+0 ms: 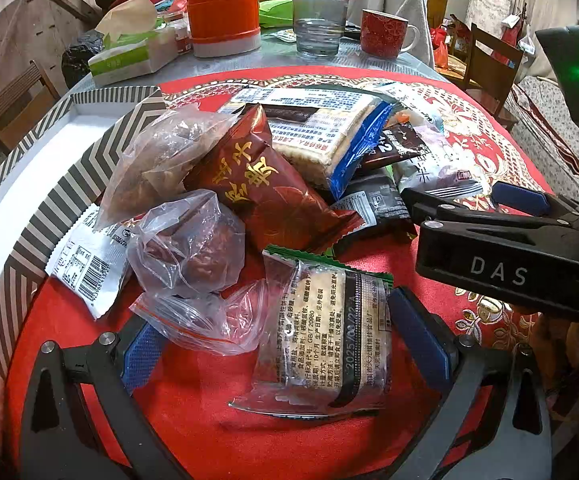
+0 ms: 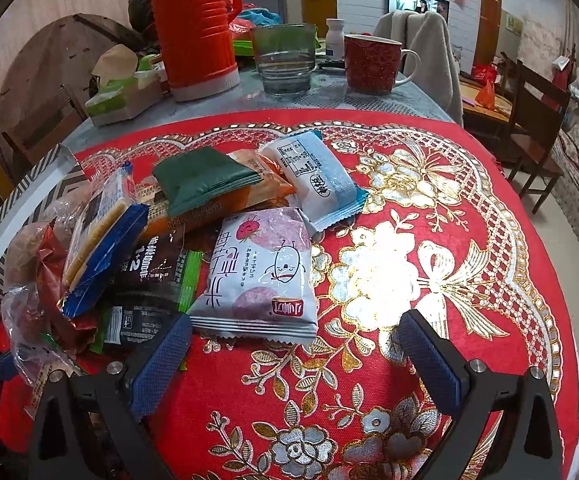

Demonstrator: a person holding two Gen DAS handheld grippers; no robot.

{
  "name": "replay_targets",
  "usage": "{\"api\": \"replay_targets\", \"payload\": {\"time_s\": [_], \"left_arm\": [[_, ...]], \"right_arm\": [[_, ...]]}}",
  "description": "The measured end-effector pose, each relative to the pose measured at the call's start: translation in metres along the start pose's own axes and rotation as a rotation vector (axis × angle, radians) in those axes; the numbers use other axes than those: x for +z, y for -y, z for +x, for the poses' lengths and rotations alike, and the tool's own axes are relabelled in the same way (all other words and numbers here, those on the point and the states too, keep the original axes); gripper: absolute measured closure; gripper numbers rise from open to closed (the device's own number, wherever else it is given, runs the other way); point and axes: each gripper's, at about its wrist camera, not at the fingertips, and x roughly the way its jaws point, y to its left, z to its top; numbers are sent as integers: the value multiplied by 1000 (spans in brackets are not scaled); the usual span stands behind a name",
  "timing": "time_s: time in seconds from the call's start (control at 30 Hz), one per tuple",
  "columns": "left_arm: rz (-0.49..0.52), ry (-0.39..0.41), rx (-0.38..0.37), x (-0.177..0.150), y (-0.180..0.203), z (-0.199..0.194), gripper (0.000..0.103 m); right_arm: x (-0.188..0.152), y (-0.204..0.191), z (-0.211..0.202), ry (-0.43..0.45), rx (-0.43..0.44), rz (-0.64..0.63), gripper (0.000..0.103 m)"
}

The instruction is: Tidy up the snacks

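A pile of snacks lies on the red and gold cloth (image 2: 389,272). My left gripper (image 1: 281,344) is open, and a clear biscuit packet (image 1: 325,340) and a zip bag (image 1: 205,320) lie flat between its fingers. Beyond them are a dark red packet (image 1: 257,184), two clear bags of brown pieces (image 1: 193,240) and a blue-edged cracker pack (image 1: 321,128). My right gripper (image 2: 295,356) is open and holds nothing; a white and purple packet (image 2: 257,272) lies just ahead, near its left finger (image 2: 161,364). A striped box (image 1: 49,200) stands left of the pile.
At the back of the table stand an orange stacked container (image 1: 221,4), a glass (image 1: 317,24), a red mug (image 1: 385,32) and a tissue pack (image 1: 129,56). A green packet (image 2: 205,180) and a light blue packet (image 2: 317,176) top the pile's far side. Wooden chairs (image 2: 537,120) stand beyond the right edge.
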Motion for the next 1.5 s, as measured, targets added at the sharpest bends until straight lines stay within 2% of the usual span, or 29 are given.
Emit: {"api": "replay_targets", "payload": {"time_s": [0.83, 1.5], "left_arm": [[0, 0, 0, 0, 0, 0, 0], [-20, -1, 12, 0, 0, -2, 0]], "right_arm": [[0, -2, 2, -6, -13, -7, 0], [1, 7, -3, 21, 57, 44, 0]]}}
